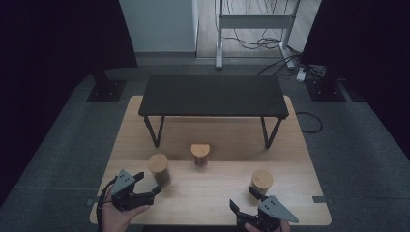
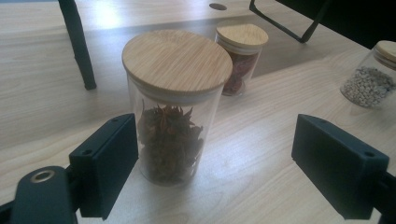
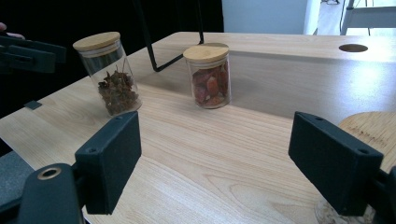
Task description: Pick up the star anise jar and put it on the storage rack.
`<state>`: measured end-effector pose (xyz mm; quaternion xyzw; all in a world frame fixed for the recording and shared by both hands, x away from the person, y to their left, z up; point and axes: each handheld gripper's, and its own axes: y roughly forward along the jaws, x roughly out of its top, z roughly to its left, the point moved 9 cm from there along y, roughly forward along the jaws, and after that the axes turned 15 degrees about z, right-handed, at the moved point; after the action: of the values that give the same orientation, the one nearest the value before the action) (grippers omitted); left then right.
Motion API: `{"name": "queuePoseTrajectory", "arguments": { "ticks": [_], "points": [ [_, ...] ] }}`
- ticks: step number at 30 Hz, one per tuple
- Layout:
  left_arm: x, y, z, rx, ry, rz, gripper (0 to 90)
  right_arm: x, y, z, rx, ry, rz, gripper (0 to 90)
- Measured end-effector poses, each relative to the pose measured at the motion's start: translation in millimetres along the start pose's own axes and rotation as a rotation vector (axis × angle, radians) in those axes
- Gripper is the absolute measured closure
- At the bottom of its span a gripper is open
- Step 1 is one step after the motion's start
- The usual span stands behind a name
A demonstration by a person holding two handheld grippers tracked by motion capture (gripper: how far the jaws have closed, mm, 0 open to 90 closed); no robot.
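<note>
Three glass jars with bamboo lids stand on the wooden table (image 1: 300, 193), in front of one low black bench (image 1: 212, 95). The star anise jar (image 2: 175, 107) is the left one, nearest the left gripper (image 1: 149, 185). That gripper's two jaws stand wide, released: one jaw is just beside the jar's glass, the other well clear of it, so the jar sits at the edge of the gap and is not clamped. The chili jar (image 3: 208, 75) stands in the middle, a little farther back, under the bench's front edge. The third jar (image 1: 262, 181), holding pale seeds, is on the right, just beside the right gripper (image 1: 243, 198). Its two jaws are also apart and grasp nothing; in the right gripper view that jar's lid peeks out behind one jaw. A hand (image 1: 121, 218) holds each tool at the table's near edge.
</note>
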<state>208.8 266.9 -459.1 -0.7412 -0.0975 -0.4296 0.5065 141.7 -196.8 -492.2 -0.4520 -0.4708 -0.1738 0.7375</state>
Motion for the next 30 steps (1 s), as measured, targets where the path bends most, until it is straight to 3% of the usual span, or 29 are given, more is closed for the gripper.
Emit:
{"name": "queuePoseTrajectory", "arguments": {
  "ticks": [22, 30],
  "points": [
    [14.5, 37.6, 7.7, 0.096, 0.020, 0.024, 12.3, 0.4, 2.4, -1.0, 0.016, 0.007, 0.013, 16.7],
    [20.8, 50.7, 9.2, 0.104, 0.028, 0.038, 12.1, -0.3, 4.1, -0.7, 0.019, 0.009, 0.022, 16.7]
  ]
}}
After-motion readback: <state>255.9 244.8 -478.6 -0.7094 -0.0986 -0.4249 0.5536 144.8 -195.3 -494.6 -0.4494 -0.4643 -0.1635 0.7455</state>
